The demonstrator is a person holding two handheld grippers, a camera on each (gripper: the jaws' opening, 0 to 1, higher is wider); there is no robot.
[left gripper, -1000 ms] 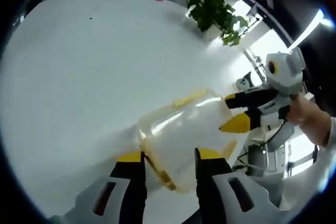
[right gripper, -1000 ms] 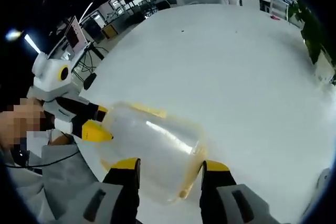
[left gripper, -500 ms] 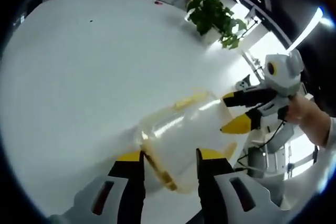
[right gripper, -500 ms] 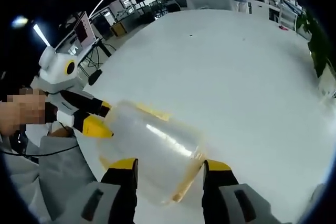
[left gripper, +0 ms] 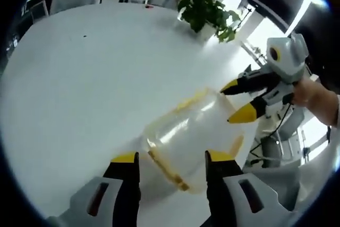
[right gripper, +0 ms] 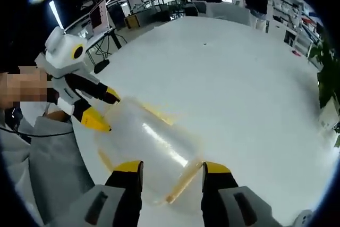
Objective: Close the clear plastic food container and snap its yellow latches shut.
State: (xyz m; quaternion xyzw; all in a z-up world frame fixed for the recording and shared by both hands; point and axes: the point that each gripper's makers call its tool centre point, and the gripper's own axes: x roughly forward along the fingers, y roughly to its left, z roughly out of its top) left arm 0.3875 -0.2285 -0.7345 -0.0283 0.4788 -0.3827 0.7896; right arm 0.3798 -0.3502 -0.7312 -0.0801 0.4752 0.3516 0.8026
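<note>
The clear plastic container [left gripper: 191,131] lies on the white table [left gripper: 79,78], lid on, with yellow latches [left gripper: 169,169] along its edges. My left gripper [left gripper: 172,158] is open, its jaws standing either side of the container's near end. The right gripper [left gripper: 237,100] comes in from the right, open, its yellow tips at the container's far end. In the right gripper view the same container [right gripper: 143,139] lies between my right gripper's [right gripper: 171,167] open jaws, a yellow latch [right gripper: 183,182] sticking out at the near end. Opposite, the left gripper [right gripper: 106,110] has its tips at the far end.
A potted green plant [left gripper: 204,11] stands at the far edge of the table [right gripper: 239,78]. Desks, screens and people fill the room behind. A person's hand [left gripper: 313,94] and grey clothing [right gripper: 53,158] are close to the table's near edge.
Both views have pulled back and tilted, so the container looks a little farther from each camera. The container stays on the table, and both grippers stay open around its ends.
</note>
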